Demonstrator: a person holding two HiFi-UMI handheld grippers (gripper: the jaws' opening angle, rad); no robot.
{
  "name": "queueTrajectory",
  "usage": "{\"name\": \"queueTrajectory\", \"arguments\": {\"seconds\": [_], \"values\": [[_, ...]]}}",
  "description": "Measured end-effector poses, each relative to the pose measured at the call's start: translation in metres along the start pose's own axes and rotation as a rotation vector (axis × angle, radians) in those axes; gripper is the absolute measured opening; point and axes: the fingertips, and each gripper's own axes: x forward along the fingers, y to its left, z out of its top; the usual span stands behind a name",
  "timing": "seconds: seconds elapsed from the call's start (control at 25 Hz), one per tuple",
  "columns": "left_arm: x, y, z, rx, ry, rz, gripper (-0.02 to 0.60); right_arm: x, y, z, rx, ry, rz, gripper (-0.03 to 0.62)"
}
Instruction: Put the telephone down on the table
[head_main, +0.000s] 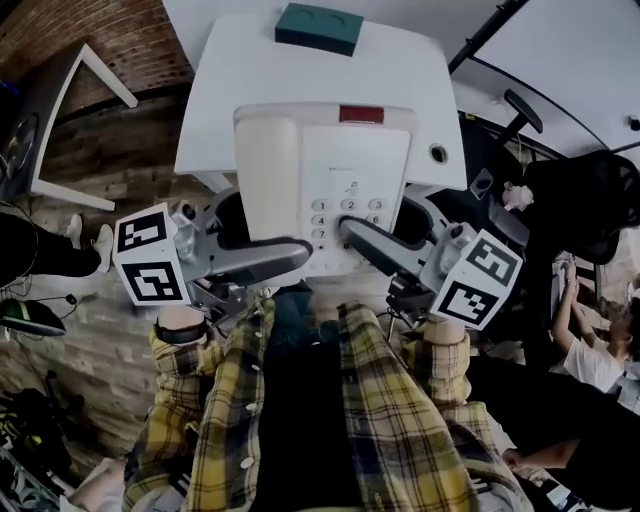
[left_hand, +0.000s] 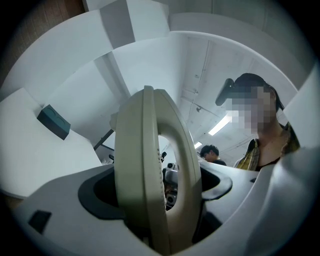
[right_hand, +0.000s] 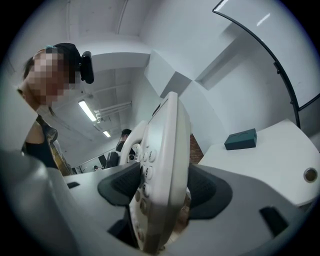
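The telephone is a broad slab of smooth cream plastic with rounded corners, a dull red strip set across its far end and small round grey buttons in rows on its right half. Its curved handset lies in the cradle along the left side. The phone is held up off the white table, hanging over the near edge, face up toward the head camera. Its long axis runs from the person toward the table's far edge, red strip end farthest away, and the handset lies parallel to that axis. The left gripper, a pale grey moulded shell with dark rubbery pads, has its jaws spread wide and pressed on the handset side of the phone. In the left gripper view the telephone stands edge-on between the pads of the left gripper. The right gripper clamps the keypad side. In the right gripper view the telephone fills the gap of the right gripper, one pad on the buttons and one on the underside. The tabletop is smooth and matte, with a round hole near its right near corner. A flat rectangular dark teal box lies at the far edge.
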Motion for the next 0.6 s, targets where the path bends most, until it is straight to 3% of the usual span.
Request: {"name": "queueTrajectory", "arguments": {"seconds": [0.24, 0.6], "values": [[0.0029, 0.0023, -0.003, 0.021, -0.009, -0.029, 0.422, -0.0028, -0.0015, -0.0004, -0.027, -0.001, -0.019, 0.273], [-0.0007, -0.0005, 0.0012, -0.009, -0.029, -0.042, 0.42, -0.0011, 0.0021, 0.0034, -0.021, 0.028, -0.038, 0.273]]}}
